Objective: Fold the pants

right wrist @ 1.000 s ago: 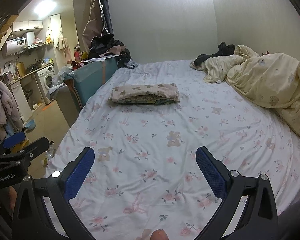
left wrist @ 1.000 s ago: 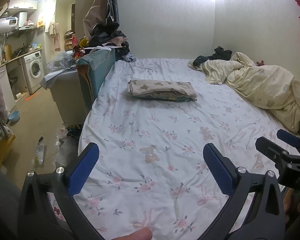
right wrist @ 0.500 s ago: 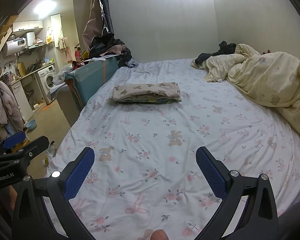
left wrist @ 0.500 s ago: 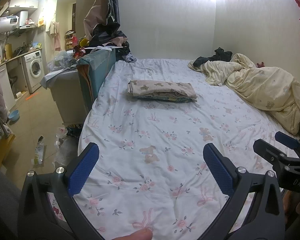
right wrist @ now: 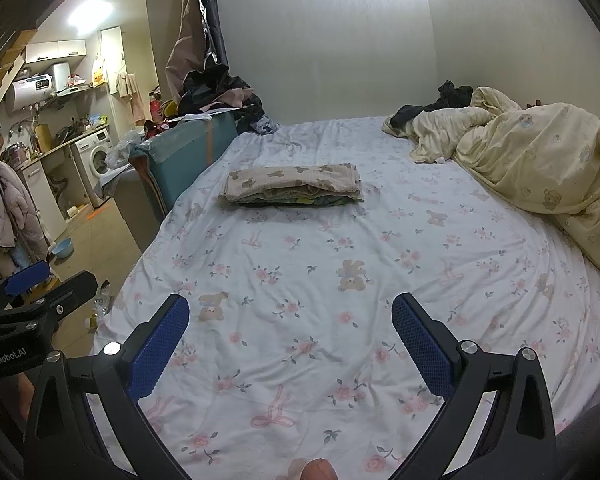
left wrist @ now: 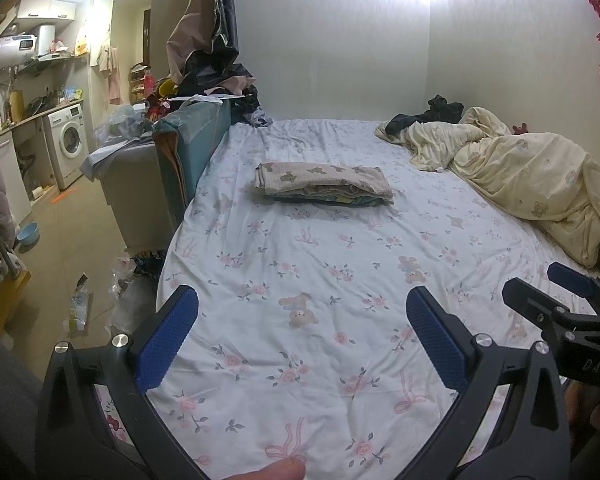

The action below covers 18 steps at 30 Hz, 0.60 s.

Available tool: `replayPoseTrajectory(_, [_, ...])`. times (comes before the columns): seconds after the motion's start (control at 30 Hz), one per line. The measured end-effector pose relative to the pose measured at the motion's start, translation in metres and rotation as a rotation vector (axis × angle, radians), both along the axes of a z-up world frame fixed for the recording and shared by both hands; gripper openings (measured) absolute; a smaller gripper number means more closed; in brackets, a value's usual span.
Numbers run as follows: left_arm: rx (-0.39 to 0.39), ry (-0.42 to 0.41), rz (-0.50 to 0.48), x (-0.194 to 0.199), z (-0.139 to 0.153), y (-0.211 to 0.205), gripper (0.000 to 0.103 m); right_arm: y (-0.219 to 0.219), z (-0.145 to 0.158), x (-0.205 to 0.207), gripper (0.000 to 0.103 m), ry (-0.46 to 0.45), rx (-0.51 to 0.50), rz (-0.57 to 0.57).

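Observation:
A folded stack of beige bear-print pants (left wrist: 324,184) lies on the flowered bed sheet (left wrist: 320,280), at mid-bed toward the left side; it also shows in the right wrist view (right wrist: 292,189). My left gripper (left wrist: 302,312) is open and empty, held above the near part of the bed, well short of the stack. My right gripper (right wrist: 290,314) is open and empty too, beside it. Each gripper shows in the other's view: the right one (left wrist: 556,300) at the right edge, the left one (right wrist: 40,284) at the left edge.
A crumpled cream duvet (left wrist: 532,176) with dark clothes (left wrist: 440,112) fills the bed's far right. A teal headboard-like panel (left wrist: 188,148) and a clothes pile (left wrist: 216,80) stand at the bed's left. Floor clutter (left wrist: 80,308) and a washing machine (left wrist: 66,140) lie further left.
Both grippers stay open and empty. The views shift only slightly; the right gripper has edged a little lower in the left wrist view.

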<state>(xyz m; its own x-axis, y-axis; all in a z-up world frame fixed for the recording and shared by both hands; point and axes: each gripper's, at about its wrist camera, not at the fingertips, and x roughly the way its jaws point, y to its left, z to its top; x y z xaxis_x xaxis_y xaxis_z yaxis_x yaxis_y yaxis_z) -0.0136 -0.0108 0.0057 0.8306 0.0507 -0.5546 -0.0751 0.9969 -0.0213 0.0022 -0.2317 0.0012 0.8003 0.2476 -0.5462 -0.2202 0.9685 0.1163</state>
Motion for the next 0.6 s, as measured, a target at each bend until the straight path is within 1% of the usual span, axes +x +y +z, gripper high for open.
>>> replayPoseTrajectory(0.1, [0.019,-0.012,0.005,-0.0006,0.0018,-0.0016,0.103,-0.0002,0.0,0.0002,0.103,-0.001,-0.002,0.0])
replayPoseTrajectory(0.43, [0.007,-0.002,0.005,0.0008,0.0002,0.0011,0.103,0.0004,0.0006,0.0003,0.103,0.002,0.0,0.001])
replayPoseTrajectory(0.6, [-0.011,0.002,0.008,0.0005,-0.0008,0.0033,0.103,0.0044,-0.0011,-0.002,0.103,0.003,-0.004,0.009])
